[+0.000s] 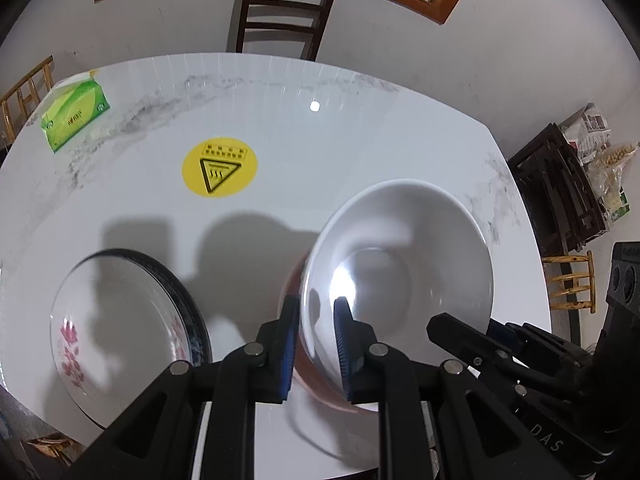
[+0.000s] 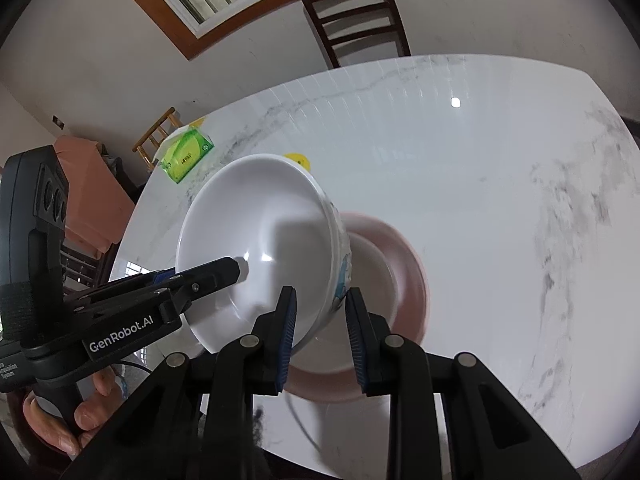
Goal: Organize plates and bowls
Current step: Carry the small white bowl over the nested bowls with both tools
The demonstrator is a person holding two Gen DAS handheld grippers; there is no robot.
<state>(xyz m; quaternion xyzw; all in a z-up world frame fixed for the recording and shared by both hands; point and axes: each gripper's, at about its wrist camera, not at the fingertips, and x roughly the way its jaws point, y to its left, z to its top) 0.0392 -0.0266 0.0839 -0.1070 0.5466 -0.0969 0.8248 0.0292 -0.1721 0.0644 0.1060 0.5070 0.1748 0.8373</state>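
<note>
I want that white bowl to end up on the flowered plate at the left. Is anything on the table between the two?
Nothing visible. The white bowl, gripped at its rim by both the left gripper and the right gripper, hangs over a pink plate. Only bare table in shadow separates it from the flowered plate.

Black hand-held gripper (image 2: 320,304), blue ribbed pads, silver pins, white "GenRobot.AI" lettering.

White bowl (image 2: 260,248) clamped between both jaws, blue print seen on its outside. Pink plate (image 2: 400,264) beyond right jaws. Clear plate (image 1: 120,320) left of left jaws, pink flowers, dark rim. Surface (image 1: 360,140) white, grey veining; yellow sticker (image 1: 219,167), green box (image 1: 76,116) noted far side. Jaw pads blue.
</note>
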